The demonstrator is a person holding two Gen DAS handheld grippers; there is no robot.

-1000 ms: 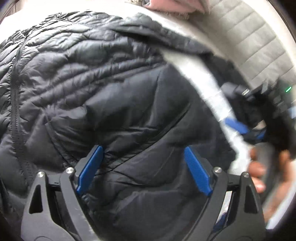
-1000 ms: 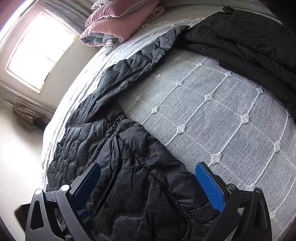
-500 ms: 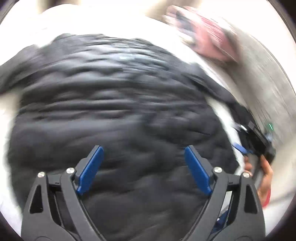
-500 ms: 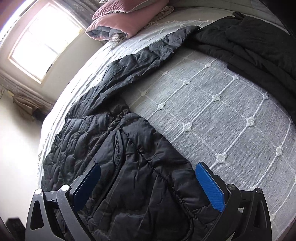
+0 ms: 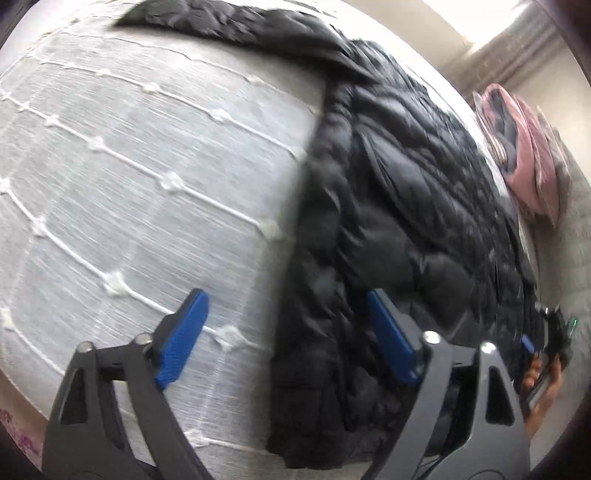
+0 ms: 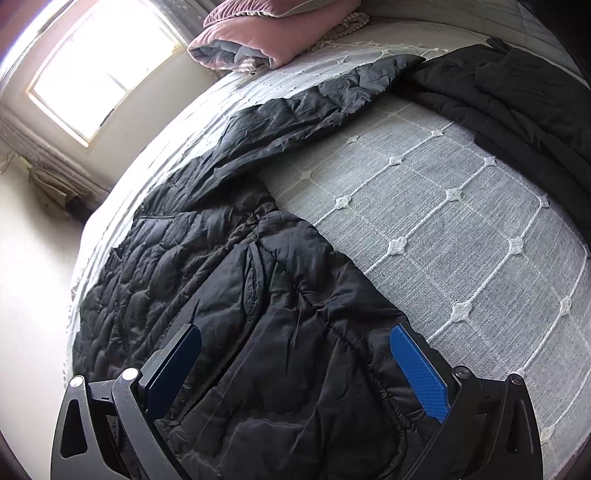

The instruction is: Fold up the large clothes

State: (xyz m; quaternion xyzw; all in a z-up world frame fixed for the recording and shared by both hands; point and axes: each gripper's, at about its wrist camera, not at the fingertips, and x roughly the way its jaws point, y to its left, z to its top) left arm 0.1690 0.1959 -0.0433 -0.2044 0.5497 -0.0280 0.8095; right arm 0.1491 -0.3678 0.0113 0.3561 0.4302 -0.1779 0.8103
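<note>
A black quilted puffer jacket (image 5: 406, 184) lies spread on the grey-white bedspread (image 5: 129, 166). My left gripper (image 5: 284, 299) hangs above the jacket's side edge near the hem. Its jaws are closing, with the edge of the jacket below the gap, and the blue pads touch nothing. In the right wrist view the jacket (image 6: 221, 295) fills the lower left, with one sleeve (image 6: 295, 118) stretched toward the far side. My right gripper (image 6: 295, 332) stands open just above the jacket's lower part. That gripper (image 5: 550, 332) also shows in a hand at the far right.
A folded pink blanket (image 6: 266, 33) lies at the head of the bed. Another dark garment (image 6: 517, 92) is heaped at the upper right of the bedspread (image 6: 443, 221). A bright window (image 6: 99, 70) and a wall stand beyond the bed's left side.
My left gripper has swept from over the middle of the jacket to its side edge, so bare bedspread now fills the left of its view. The right gripper has barely moved.
</note>
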